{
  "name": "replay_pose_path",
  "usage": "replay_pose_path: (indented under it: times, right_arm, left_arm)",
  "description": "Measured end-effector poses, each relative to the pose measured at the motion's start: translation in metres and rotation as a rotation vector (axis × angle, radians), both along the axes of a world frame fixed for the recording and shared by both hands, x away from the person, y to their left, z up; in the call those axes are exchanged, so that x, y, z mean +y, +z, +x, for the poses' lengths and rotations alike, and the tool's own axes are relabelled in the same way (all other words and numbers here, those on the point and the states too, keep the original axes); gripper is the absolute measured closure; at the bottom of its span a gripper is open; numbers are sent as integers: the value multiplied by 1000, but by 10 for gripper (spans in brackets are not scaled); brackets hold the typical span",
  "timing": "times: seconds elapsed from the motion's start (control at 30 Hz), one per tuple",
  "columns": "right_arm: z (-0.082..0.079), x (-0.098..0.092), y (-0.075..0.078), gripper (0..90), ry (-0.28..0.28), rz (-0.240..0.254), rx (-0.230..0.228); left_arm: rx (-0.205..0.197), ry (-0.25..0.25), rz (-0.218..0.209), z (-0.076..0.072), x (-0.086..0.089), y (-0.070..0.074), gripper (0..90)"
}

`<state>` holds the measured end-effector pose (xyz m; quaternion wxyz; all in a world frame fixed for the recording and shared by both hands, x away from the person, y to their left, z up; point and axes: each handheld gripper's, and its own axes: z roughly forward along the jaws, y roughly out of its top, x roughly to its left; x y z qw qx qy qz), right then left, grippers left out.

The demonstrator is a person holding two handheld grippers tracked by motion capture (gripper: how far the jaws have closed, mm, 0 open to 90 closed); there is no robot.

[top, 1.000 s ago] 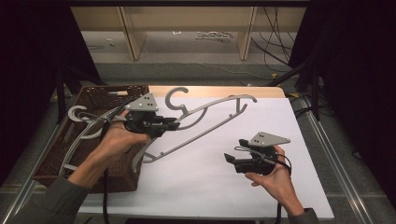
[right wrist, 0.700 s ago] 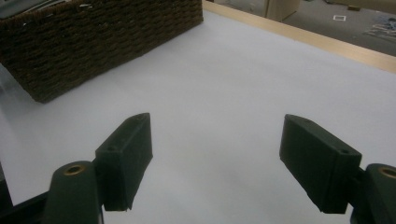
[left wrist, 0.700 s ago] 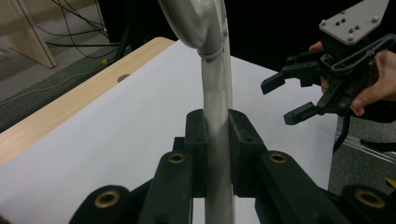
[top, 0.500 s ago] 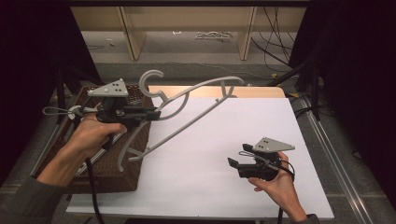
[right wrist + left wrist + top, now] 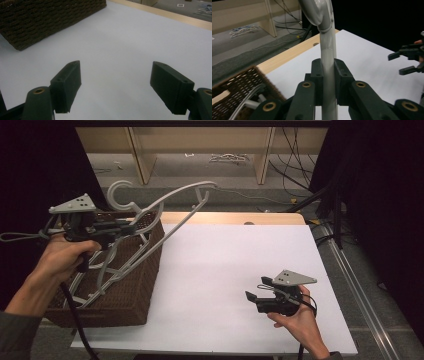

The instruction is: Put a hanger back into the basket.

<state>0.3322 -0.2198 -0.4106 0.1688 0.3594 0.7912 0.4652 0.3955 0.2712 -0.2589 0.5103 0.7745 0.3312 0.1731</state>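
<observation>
The left gripper [image 5: 116, 227] is at 9 o'clock in the high view, held above the wicker basket [image 5: 131, 295]. Its jaws are clamped on a grey plastic hanger [image 5: 170, 200]. In the left gripper view, the hanger [image 5: 327, 47] bar runs straight up between the 2 black jaws, with both pads pressed against it, and the hanger neck curves out of frame at 12 o'clock.

In the high view, the held hanger is raised and tilted. Its hook sits toward 11 o'clock, its long arm reaches toward 12 o'clock, and its lower part descends into the basket. More grey hangers [image 5: 102, 280] lie inside the basket, leaning against its walls; their count cannot be determined. The basket stands on the 9 o'clock edge of the white table surface [image 5: 235, 270]. A strip of bare wood [image 5: 235, 218] borders the surface at 12 o'clock.

The right gripper [image 5: 255, 292] is at 4 o'clock in the high view, held low over the white surface and well apart from the basket. Its jaws point toward 9 o'clock. In the right gripper view, the right gripper [image 5: 115, 85] has its 2 jaws spread wide with nothing between them, and the white surface is visible through the gap. The basket [image 5: 50, 20] wall appears at 11 o'clock in that view.
</observation>
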Motion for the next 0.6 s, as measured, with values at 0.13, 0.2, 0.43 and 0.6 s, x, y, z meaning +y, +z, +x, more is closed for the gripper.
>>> replay_pose_path:
  times: [0.13, 0.2, 0.43, 0.6]
  right_arm:
    - [-1, -3, 0, 259, -10, -7, 3]
    - [-2, -4, -1, 259, -11, -3, -3]
    - [-4, -6, -2, 254, -21, 4, -3]
    - [-5, -6, -5, 253, -12, 11, -4]
  left_arm:
    - [4, 54, 1, 3, 21, -7, 798]
    - [8, 74, -9, 5, 31, -12, 798]
    - [16, 126, -5, 6, 53, -25, 798]
    - [22, 170, 3, 9, 72, -37, 798]
